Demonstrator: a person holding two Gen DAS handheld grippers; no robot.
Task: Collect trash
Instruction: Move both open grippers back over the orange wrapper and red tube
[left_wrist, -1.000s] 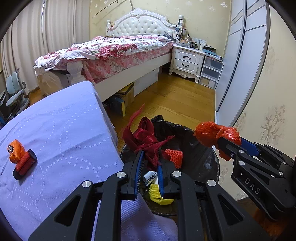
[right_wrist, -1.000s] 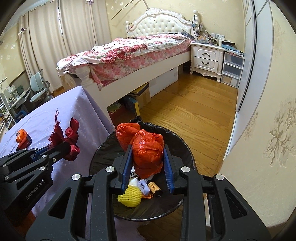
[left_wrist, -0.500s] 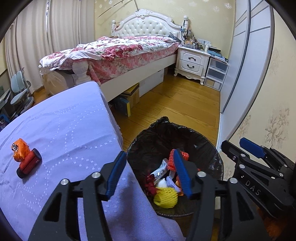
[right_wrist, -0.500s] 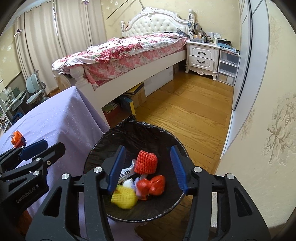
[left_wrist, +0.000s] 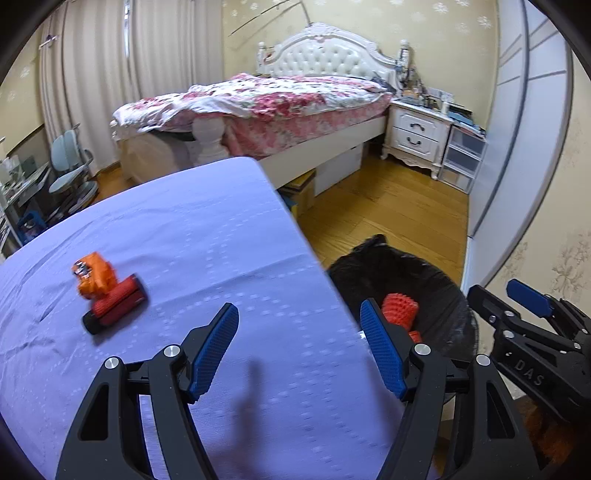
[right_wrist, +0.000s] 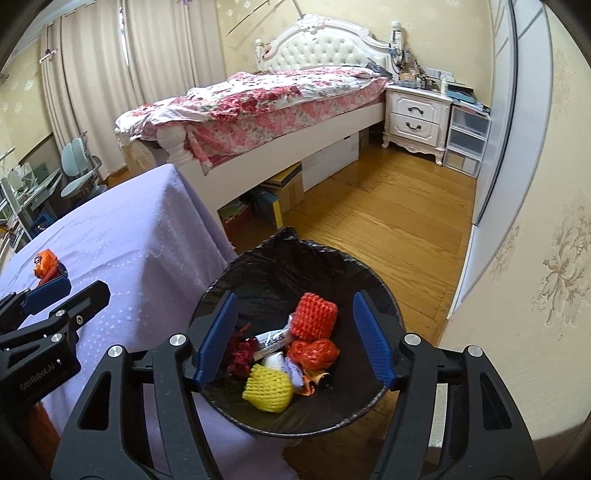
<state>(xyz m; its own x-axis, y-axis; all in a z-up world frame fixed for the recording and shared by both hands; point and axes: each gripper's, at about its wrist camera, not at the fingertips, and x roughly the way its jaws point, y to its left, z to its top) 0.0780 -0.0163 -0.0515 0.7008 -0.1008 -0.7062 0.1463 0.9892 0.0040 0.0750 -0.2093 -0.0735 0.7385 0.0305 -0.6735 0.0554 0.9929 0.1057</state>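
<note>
Beside the bed, a surface draped in a lilac dotted cloth (left_wrist: 207, 236) fills the left of both views, with a round bin lined with a black plastic bag (right_wrist: 266, 258) standing on the wooden floor at its right edge.

Bin contents, right wrist view: a red foam fruit net (right_wrist: 314, 316), a crumpled red-orange plastic bag (right_wrist: 313, 352), a yellow foam fruit net (right_wrist: 267, 387), a dark red ribbon bundle (right_wrist: 241, 350) and a few small wrappers, all lying on the bottom of the liner.

Remaining trash, left wrist view: a red ribbed cylinder with black ends (left_wrist: 116, 308) and a crumpled orange wrapper (left_wrist: 92, 275) touching it, both lying on the cloth, well apart from the bin.

My left tool (left_wrist: 300, 345) is over the cloth near the bin-side edge; its jaws have just been opening and stand wide with nothing between them. My right tool (right_wrist: 293, 332) hangs over the bin mouth, jaws likewise just opened, wide and empty.

Step in hand, as I judge it: both drops are done, and I am turning to the last two pieces. The next move calls for carrying my left tool across the cloth to the cylinder and wrapper, lowering it so the pads straddle one piece, then closing. The cylinder may roll if nudged end-on.
</note>
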